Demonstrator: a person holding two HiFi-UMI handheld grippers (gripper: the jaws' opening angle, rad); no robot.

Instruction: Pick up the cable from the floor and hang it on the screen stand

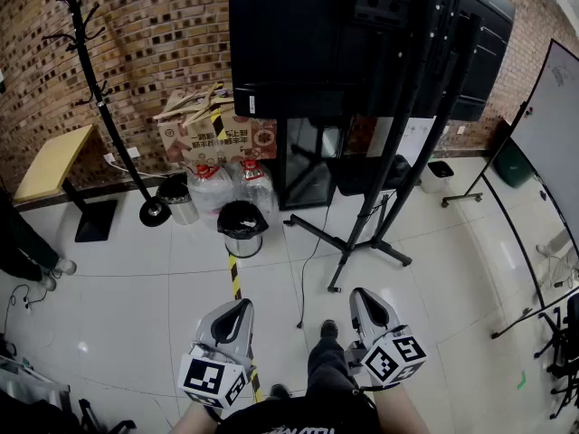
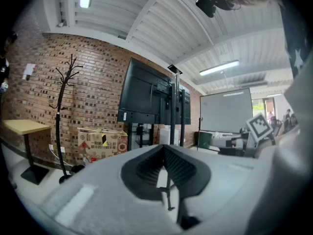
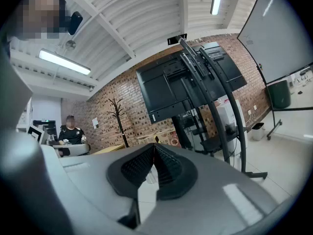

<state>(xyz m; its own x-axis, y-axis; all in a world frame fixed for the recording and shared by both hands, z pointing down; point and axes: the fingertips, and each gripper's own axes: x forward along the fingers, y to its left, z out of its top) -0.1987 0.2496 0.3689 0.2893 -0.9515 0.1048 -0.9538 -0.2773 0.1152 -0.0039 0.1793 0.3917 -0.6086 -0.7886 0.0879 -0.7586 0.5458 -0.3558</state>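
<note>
currently head view: cable (image 1: 308, 271) lies on the floor (image 1: 163, 306) as a thin dark line, long axis running away from the person toward the foot of the screen stand (image 1: 366, 233), near end by the person's shoe. it sits ahead of and below both claws, between the left claw (image 1: 239, 307) and the right claw (image 1: 361, 295), neither touching it and neither clearly nearer. both are held about level, so the coming move looks like a reach down and forward. left gripper view: left claw (image 2: 164, 147) tips pressed together, nothing pinched; a thin dark line shows through the gap behind the tips, cannot tell if it's the cable. stand (image 2: 172, 111) straight ahead. right gripper view: right claw (image 3: 154, 146) tips pressed together, empty; stand (image 3: 215, 97) ahead to the right, cable not made out.
</note>
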